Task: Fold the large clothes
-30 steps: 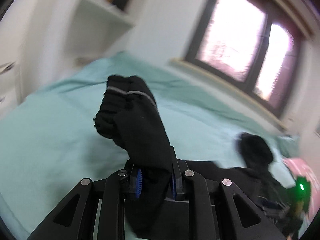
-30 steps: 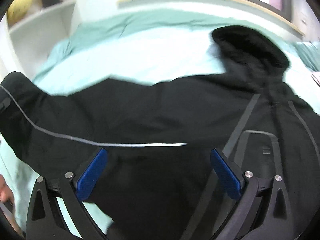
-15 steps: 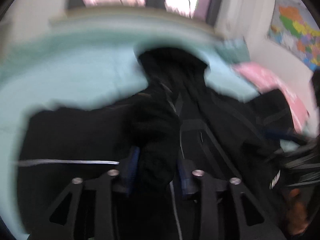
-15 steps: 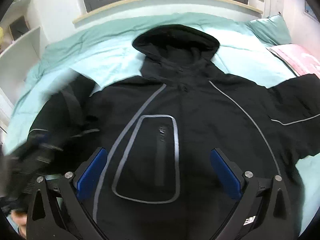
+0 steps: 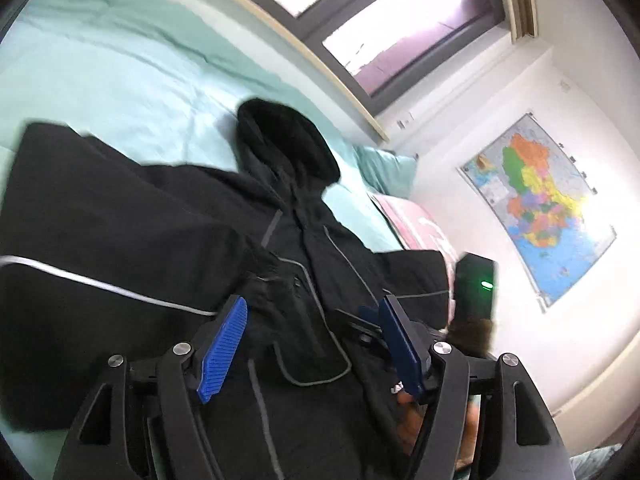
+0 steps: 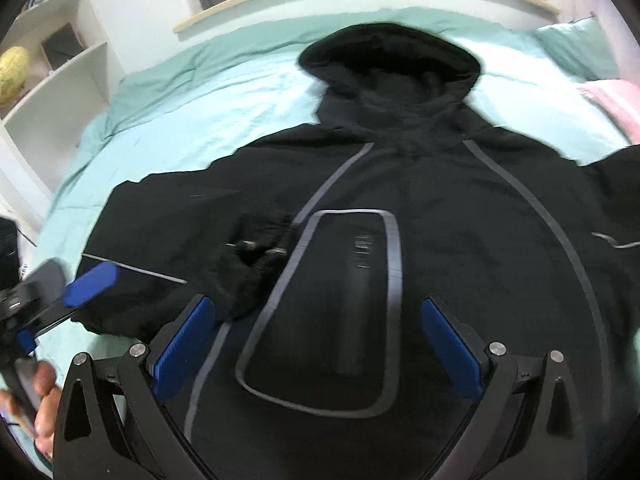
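Lying front-up on a mint-green bed sheet, a black hooded jacket fills most of both views, hood toward the window, grey piping framing a chest panel at its middle. Jacket's left-side sleeve folded in across the body, its dark cuff resting on the chest just beside the panel's edge; thin pale stripe runs along that sleeve. Other sleeve reaches out toward the pink pillow. Left gripper hovers over the jacket's lower front, blue pads spread wide, nothing between them; cuff lies just ahead of the left pad. Right gripper also held apart, pads either side of the chest panel, above the cloth, gripping nothing. In the right wrist view the left gripper shows at the left edge, blurred, with a bare hand on its handle. In the left wrist view the right gripper's body with a green light sits to the right. Mint pillow near the headboard corner, map poster on the wall, white shelving with a yellow object at far left
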A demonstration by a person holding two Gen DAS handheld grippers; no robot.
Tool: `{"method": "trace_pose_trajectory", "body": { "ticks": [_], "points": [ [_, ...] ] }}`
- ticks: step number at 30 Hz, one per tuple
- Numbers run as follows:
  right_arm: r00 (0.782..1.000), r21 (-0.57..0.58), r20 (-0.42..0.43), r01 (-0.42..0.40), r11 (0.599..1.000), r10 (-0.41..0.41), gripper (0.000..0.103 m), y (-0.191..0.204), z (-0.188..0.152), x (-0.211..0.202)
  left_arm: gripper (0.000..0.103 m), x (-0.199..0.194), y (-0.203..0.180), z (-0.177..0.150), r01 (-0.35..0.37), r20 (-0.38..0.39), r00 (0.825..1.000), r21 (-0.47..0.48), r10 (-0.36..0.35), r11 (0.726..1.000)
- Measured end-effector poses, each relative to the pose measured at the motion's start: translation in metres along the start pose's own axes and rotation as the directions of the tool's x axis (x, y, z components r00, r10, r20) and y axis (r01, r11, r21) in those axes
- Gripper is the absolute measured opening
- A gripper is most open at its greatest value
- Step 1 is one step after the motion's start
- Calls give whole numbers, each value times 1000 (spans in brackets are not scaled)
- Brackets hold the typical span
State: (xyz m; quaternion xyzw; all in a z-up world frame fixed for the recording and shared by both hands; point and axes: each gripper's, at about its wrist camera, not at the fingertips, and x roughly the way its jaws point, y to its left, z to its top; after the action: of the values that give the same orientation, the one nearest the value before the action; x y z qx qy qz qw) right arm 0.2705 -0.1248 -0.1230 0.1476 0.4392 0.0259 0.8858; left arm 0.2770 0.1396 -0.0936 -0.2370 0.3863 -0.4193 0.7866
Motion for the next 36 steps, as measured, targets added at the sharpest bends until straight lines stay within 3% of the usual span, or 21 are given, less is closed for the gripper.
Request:
{"method": "trace_pose_trajectory", "body": {
  "ticks": [2,4,6,9,10,12,19,22,25,28,33,36],
  "points": [
    [999,17,-18,-37,999,38,96,10,6,21,70,-11,-1,3,-46,13,999,2,46,999],
    [997,39,-60,-37,999,39,86,16,10,43,70,-17,0,1,-139,10,990,17,138,990],
    [992,41,-98,-75,996,79,48,24,11,60,70,-19,3,-1,-256,2,967,29,256,966],
    [997,-28,-39,-63,998,62,33,37,10,47,70,-21,3,-1,-401,2,916,36,401,916],
    [998,-53,7,-58,997,59,32,38,11,32,70,-25,1,-1,-427,16,904,48,427,903],
    [996,-73,75,-47,996,52,31,35,16,5,70,-25,-13,3,-444,53,896,76,441,893],
    [972,-122,233,74,990,-44,31,-9,39,-90,70,-13,-63,21,-428,132,900,85,415,900],
    [956,-109,274,142,984,-108,31,-43,47,-120,70,7,-78,23,-395,127,915,84,384,915],
    [949,-64,275,178,982,-154,31,-87,50,-140,70,37,-89,21,-365,78,930,101,358,926],
    [948,-6,255,199,980,-191,31,-135,49,-142,70,74,-92,13,-338,-39,938,135,345,932],
    [967,64,165,185,981,-194,31,-201,31,-121,70,130,-79,-11,-381,-138,904,174,406,908],
    [972,78,87,211,974,-217,31,-228,13,-93,70,171,-56,-25,-359,-279,881,131,382,924]
  ]
}}
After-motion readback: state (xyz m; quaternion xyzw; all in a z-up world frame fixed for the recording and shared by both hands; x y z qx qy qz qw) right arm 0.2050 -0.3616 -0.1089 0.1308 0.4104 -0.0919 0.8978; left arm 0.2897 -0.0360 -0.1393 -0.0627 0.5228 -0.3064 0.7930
